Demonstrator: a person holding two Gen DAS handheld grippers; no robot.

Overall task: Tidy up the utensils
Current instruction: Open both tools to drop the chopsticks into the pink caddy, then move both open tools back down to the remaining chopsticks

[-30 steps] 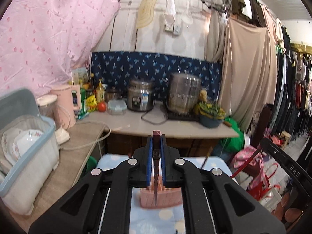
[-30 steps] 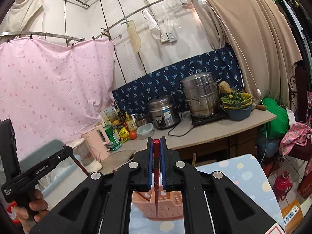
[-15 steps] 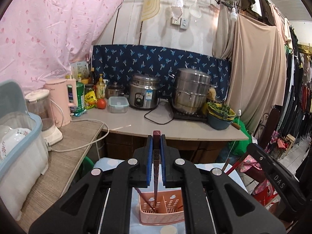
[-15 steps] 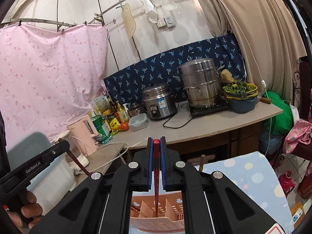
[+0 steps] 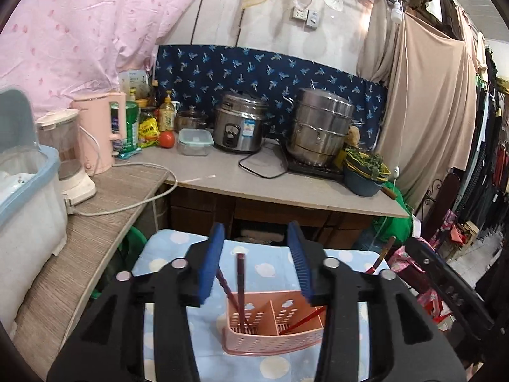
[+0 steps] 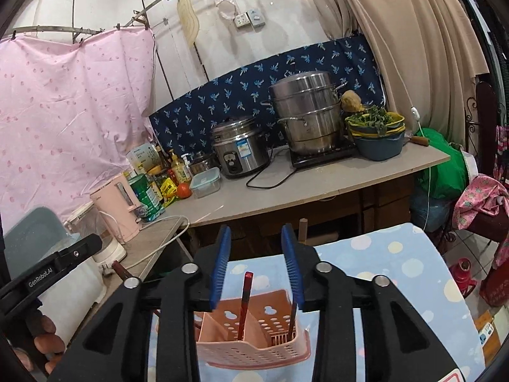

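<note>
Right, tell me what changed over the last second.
Both grippers, left and right, opened their jaws and let go of their chopsticks, which now stand in the pink basket. The basket and the counter clutter stayed put.

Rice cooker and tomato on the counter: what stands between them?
A clear lidded food container stands between the rice cooker and the tomato, seen in the left wrist view.

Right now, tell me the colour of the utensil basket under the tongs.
Pink, with perforated walls; the utensil basket shows best in the right wrist view.
</note>
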